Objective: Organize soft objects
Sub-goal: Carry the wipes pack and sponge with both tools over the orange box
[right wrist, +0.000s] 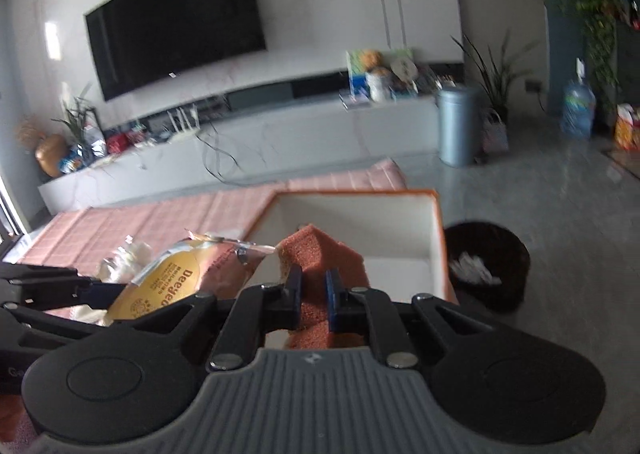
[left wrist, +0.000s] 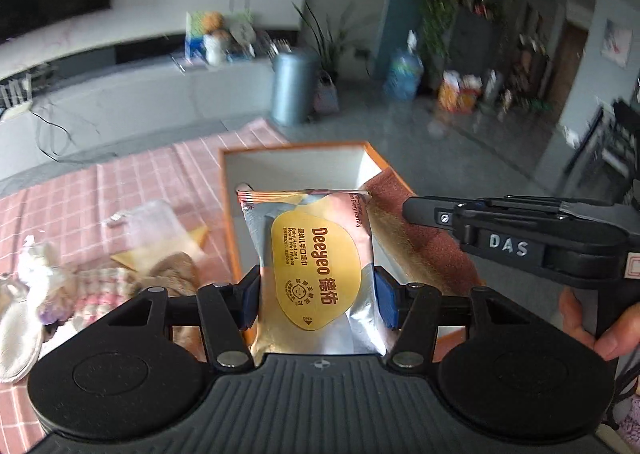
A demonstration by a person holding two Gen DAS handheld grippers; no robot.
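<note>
My left gripper [left wrist: 316,300] is shut on a silver pack of Deeyeo wet wipes [left wrist: 310,254] with a yellow label, held above the near end of an orange-rimmed white box [left wrist: 296,157]. My right gripper [right wrist: 314,296] is shut on a reddish-brown sponge block [right wrist: 320,254], held over the same box [right wrist: 360,209]. The sponge [left wrist: 420,230] shows beside the wipes in the left wrist view. The wipes pack [right wrist: 176,282] shows to the left in the right wrist view.
A pink checked cloth [left wrist: 120,189] covers the table. Several soft items lie on it at left: a clear bag [left wrist: 156,221], a knitted pink piece [left wrist: 104,290], a white fluffy thing [left wrist: 36,270]. A black waste bin [right wrist: 486,266] stands on the floor right of the box.
</note>
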